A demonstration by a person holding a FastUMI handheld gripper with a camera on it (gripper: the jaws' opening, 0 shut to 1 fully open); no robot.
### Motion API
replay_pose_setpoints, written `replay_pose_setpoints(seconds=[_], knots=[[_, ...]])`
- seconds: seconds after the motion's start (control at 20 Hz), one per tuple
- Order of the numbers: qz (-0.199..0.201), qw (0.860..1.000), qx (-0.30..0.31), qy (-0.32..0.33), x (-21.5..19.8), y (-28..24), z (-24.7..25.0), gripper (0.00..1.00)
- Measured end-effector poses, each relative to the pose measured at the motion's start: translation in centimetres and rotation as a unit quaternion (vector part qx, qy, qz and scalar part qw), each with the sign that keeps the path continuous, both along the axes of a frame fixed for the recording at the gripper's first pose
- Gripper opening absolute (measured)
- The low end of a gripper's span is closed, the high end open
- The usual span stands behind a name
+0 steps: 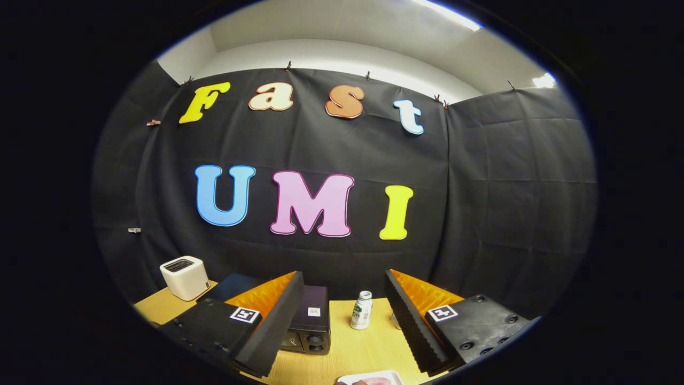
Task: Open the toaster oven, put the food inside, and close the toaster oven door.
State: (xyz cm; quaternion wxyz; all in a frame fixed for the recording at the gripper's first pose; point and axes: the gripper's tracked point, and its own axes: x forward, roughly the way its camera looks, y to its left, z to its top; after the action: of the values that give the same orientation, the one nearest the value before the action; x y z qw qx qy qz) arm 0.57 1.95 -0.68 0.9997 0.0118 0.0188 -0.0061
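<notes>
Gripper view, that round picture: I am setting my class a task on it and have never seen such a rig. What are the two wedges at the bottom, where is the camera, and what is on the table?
The camera rides on a hand-held gripper and looks forward along its two fingers; the wedges are those fingers, spread apart and holding nothing. They hang above a wooden table. Beyond the left finger, partly hidden by it, stands a dark toaster oven; whether its door is open cannot be told. Between the fingers, further off, a small white bottle stands upright. Nearest the camera lies the edge of a white plate with something pink on it, probably the food. A white box-like appliance sits at the back left.
</notes>
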Motion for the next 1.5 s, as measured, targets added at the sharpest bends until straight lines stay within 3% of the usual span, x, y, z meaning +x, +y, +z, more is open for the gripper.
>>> replay_pose_setpoints(seconds=[0.35,0.8,1.25,1.5], knots=[[0.017,1.0,0.007,0.011,0.4,3.4,-0.7,0.98],[0.067,0.996,0.014,0.055,1.7,13.6,-4.8,0.98],[0.106,0.982,0.01,0.156,3.4,22.5,-14.9,0.98],[0.102,0.969,0.016,0.227,4.4,24.5,-20.5,0.99]])
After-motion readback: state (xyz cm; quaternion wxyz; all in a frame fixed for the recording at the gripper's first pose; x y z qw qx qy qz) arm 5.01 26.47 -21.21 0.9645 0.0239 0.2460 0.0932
